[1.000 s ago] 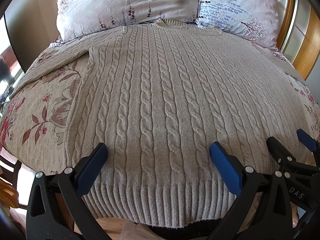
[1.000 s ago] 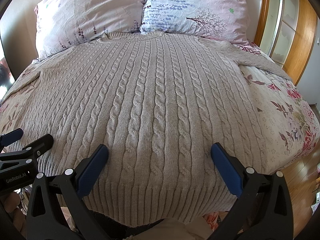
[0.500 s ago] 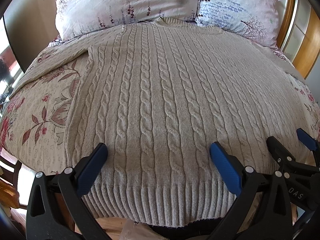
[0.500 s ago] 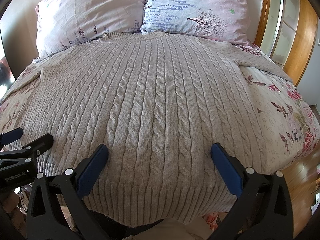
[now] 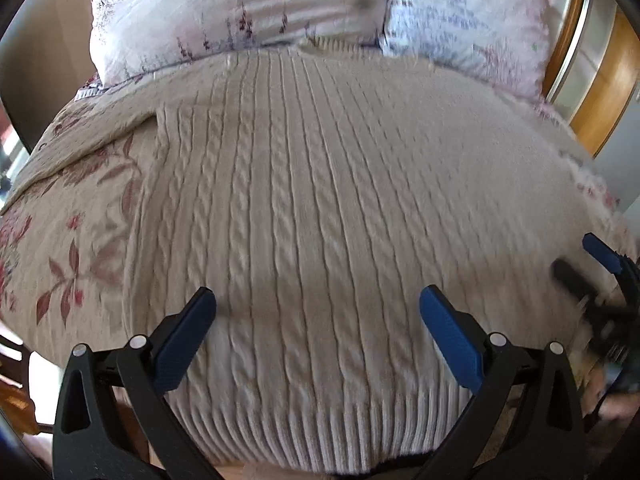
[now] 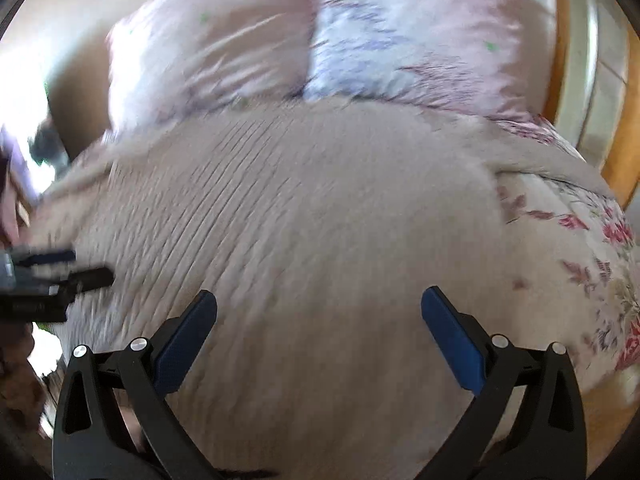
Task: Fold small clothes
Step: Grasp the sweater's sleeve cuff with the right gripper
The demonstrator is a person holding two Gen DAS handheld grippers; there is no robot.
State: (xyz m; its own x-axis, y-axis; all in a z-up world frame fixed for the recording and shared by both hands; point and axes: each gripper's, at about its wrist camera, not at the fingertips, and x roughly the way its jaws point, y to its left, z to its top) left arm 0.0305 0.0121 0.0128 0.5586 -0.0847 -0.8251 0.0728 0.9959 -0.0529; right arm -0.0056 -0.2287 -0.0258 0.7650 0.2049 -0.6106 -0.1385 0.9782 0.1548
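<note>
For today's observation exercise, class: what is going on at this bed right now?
A person holds two grippers over a beige cable-knit sweater spread flat on a floral bedspread, its collar toward two pillows. The left gripper and the right gripper are both open near the ribbed hem, gripping nothing. No fold has been made yet. The right view is motion-blurred.

The left gripper (image 5: 318, 312), a black plastic clamp with blue rubber pads on its two fingers, has its jaws spread wide with nothing between the pads (image 5: 182, 344). The right gripper (image 6: 319, 314), of the same black-and-blue build, is likewise spread wide and holds nothing. Each shows in the other's view: the right one blurred at the far right edge of the left wrist view, the left one blurred at the far left edge of the right wrist view.
</note>
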